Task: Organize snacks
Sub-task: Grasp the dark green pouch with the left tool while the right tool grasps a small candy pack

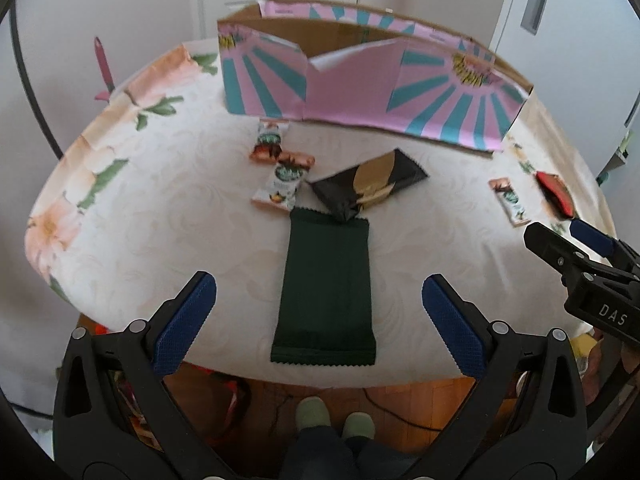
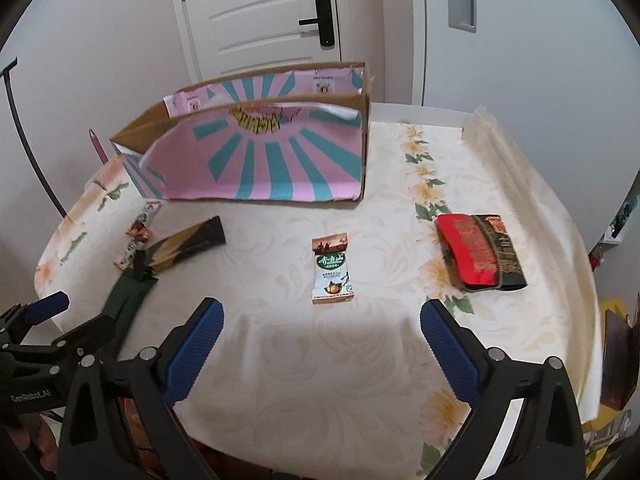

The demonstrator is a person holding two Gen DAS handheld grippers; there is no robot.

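A pink and teal cardboard box (image 1: 360,92) (image 2: 256,160) stands open-topped at the back of the table. In the left wrist view my left gripper (image 1: 320,320) is open above a dark green packet (image 1: 326,292) near the front edge. Behind it lie a black and gold packet (image 1: 370,184) and two small white snack packets (image 1: 282,184) (image 1: 269,140). In the right wrist view my right gripper (image 2: 322,340) is open, nothing between its fingers, just short of a small white and green snack packet (image 2: 332,270). A red and black packet (image 2: 478,252) lies to its right.
The table wears a cream floral cloth (image 2: 360,380) that drops off at the front. The person's green slippers (image 1: 332,420) stand on the wood floor below. A white door (image 2: 260,12) is behind the box. The other gripper (image 2: 44,320) shows at the left edge.
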